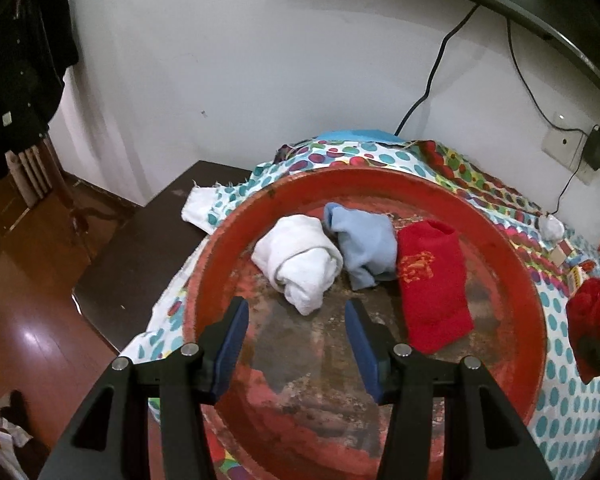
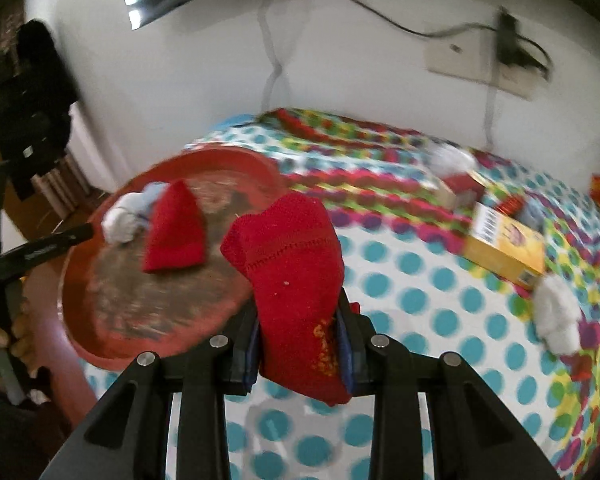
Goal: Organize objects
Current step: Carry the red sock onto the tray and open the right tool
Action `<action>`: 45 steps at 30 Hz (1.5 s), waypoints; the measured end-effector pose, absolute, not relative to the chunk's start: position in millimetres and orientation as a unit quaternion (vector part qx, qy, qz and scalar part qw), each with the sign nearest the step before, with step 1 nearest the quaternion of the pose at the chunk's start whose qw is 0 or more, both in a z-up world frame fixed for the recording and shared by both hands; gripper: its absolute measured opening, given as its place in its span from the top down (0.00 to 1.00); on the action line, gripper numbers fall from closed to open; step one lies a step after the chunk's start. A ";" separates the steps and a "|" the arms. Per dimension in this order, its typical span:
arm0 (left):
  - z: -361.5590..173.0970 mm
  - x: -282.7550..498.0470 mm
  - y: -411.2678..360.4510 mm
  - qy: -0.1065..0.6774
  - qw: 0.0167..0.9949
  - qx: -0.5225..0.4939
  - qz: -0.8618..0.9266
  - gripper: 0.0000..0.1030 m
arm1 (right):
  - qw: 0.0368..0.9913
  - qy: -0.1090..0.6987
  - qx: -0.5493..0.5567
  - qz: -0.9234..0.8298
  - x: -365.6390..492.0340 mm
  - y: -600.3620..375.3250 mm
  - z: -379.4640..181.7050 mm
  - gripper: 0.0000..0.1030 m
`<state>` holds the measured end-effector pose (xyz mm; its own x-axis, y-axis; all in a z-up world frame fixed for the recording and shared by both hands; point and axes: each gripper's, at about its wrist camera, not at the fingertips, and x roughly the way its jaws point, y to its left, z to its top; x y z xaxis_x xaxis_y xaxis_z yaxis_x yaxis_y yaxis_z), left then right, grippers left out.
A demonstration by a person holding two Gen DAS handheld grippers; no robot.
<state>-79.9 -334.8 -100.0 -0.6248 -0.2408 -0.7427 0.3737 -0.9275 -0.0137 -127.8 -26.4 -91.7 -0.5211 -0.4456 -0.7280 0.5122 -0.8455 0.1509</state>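
Red wool clamped between the blue pads of the right gripper (image 2: 300, 344): one red sock (image 2: 296, 280), held clear of the dotted tablecloth (image 2: 419, 300), cuff sticking up past the fingertips, toe hanging out below, gold stitching showing near the pads. Seen from the left wrist camera as a red bundle at the far right edge, just beyond the tray's rim.

Left gripper (image 1: 296, 312) released, jaws standing apart with nothing between them, poised over the near part of the round red tray (image 1: 531, 292). Blue pads (image 1: 236, 328) clear of every sock.

Inside the tray, toward its far side, three items in a row: a rolled white sock (image 1: 300, 264) at the left, a crumpled light blue sock (image 1: 365, 246) in the middle and touching the white one, a flat second red sock (image 1: 435, 288) with a gold emblem at the right, just beside the blue one. Tray bottom worn and mottled, paint scraped away.

Tray resting on the tablecloth, which spills over a dark table (image 1: 140, 240) at the left. On the cloth to the right of the tray, well apart from it: a yellow box (image 2: 503, 244), another white sock bundle (image 2: 555, 320) near it, smaller blurred items farther back. Wall behind with a socket (image 1: 567, 144) and a black plug (image 1: 593, 148).
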 end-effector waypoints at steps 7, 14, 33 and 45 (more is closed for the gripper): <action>-97.9 -75.5 -347.0 0.099 0.184 0.393 -0.896 0.50 | 0.331 0.077 0.399 -0.852 -114.2 -96.7 -85.8 0.72; -95.3 -66.9 -369.9 0.133 0.202 0.380 -0.893 0.50 | 0.372 0.112 0.408 -0.826 -99.6 -152.5 -99.5 0.72; -101.7 -59.3 -395.1 0.188 0.198 0.375 -0.886 0.50 | 0.413 0.162 0.436 -0.783 -84.8 -232.2 -136.6 0.64; -99.6 -72.2 -366.0 0.168 0.162 0.376 -0.897 0.50 | 0.394 0.128 0.412 -0.811 -83.7 -176.2 -110.1 0.52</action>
